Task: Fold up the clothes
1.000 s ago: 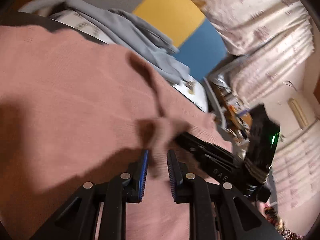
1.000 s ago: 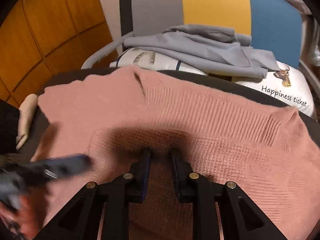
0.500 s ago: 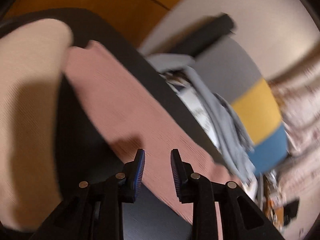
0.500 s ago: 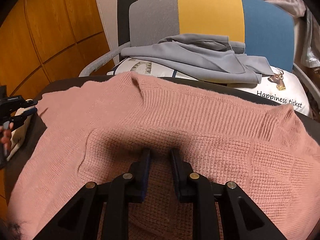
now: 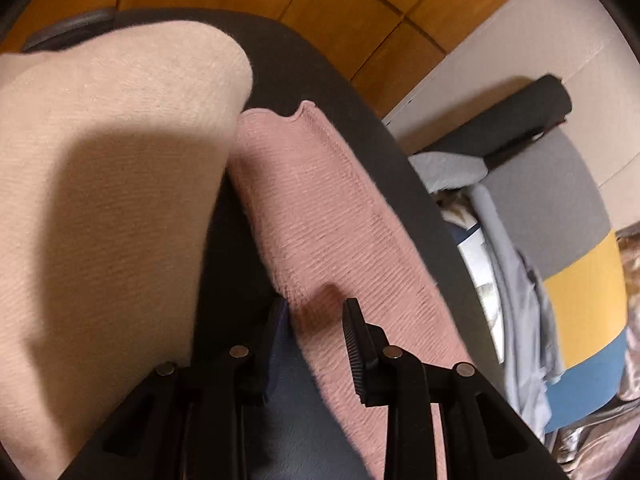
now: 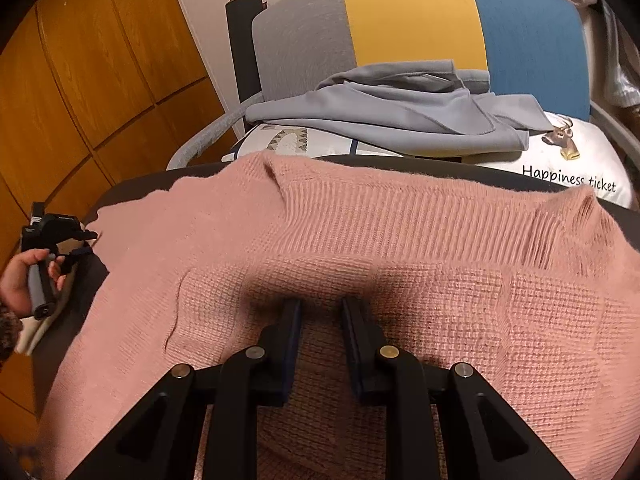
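Observation:
A pink knitted sweater (image 6: 400, 248) lies spread over a dark table (image 6: 132, 188). My right gripper (image 6: 320, 312) is open, its fingers resting on the sweater's middle. In the left wrist view a long pink part of the sweater (image 5: 320, 216) runs along the dark table (image 5: 320, 80). My left gripper (image 5: 312, 316) is open with the sweater's near edge between its jaws. The left gripper also shows in the right wrist view (image 6: 56, 236), held by a hand at the sweater's left edge.
A folded beige garment (image 5: 100, 180) lies on the table left of the pink sweater. Behind the table stands a grey, yellow and blue chair (image 6: 416, 20) with a grey garment (image 6: 400, 108) and a white printed cushion (image 6: 576, 160). Wooden panels (image 6: 80, 60) stand left.
My left gripper let go of the sweater's middle, swung to the left edge of the table and now straddles the sweater's edge. My right gripper stayed on the sweater.

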Tool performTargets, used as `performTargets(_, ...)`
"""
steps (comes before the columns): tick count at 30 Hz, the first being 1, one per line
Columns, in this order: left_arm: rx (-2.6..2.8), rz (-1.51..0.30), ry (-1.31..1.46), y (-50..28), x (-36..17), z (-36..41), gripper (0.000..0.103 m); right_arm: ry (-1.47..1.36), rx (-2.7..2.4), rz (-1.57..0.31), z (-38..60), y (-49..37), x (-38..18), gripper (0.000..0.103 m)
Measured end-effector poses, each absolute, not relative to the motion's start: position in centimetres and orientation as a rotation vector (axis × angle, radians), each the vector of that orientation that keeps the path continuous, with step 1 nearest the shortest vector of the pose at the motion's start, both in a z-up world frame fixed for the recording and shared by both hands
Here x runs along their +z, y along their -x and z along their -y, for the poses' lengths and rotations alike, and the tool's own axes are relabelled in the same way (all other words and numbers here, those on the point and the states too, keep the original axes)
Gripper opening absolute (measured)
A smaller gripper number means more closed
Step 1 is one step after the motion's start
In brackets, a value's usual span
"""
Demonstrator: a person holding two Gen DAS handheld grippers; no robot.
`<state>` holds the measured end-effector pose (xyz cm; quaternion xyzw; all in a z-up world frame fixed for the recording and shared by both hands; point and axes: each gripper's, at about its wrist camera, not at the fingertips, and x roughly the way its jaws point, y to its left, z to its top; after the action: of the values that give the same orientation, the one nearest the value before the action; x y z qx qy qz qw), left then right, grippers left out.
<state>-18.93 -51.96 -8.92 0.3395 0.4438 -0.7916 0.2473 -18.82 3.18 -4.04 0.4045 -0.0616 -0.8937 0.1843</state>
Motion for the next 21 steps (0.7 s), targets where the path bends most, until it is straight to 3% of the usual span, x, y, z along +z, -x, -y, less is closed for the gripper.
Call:
performTargets(5, -2.147, -1.385, -0.839, 19.3, -9.8, 53.2, 0.029, -1.139, -2.510, 0.210, -3.4, 18.9, -4.1, 0.022)
performTargets(6, -2.142, -1.413, -0.830, 19.3, -9.9, 53.4, 0.026, -1.139, -2.512, 0.208, -3.4, 18.9, -4.2, 0.022)
performTargets(7, -2.130, -1.387, -0.853, 19.5, -10.0, 53.5, 0.008, -1.139, -2.513, 0.206, -3.4, 18.9, -4.2, 0.022)
performTargets(8, -2.126, -1.339, -0.890, 19.9, -9.9, 53.5, 0.004, -1.139, -2.514, 0.204, -3.4, 19.0, -4.2, 0.022)
performTargets(21, -2.510, -1.304, -0.753, 19.7, -2.0, 48.9, 0.003, -1.157, -2.518, 0.185, -3.2, 19.2, -4.1, 0.022)
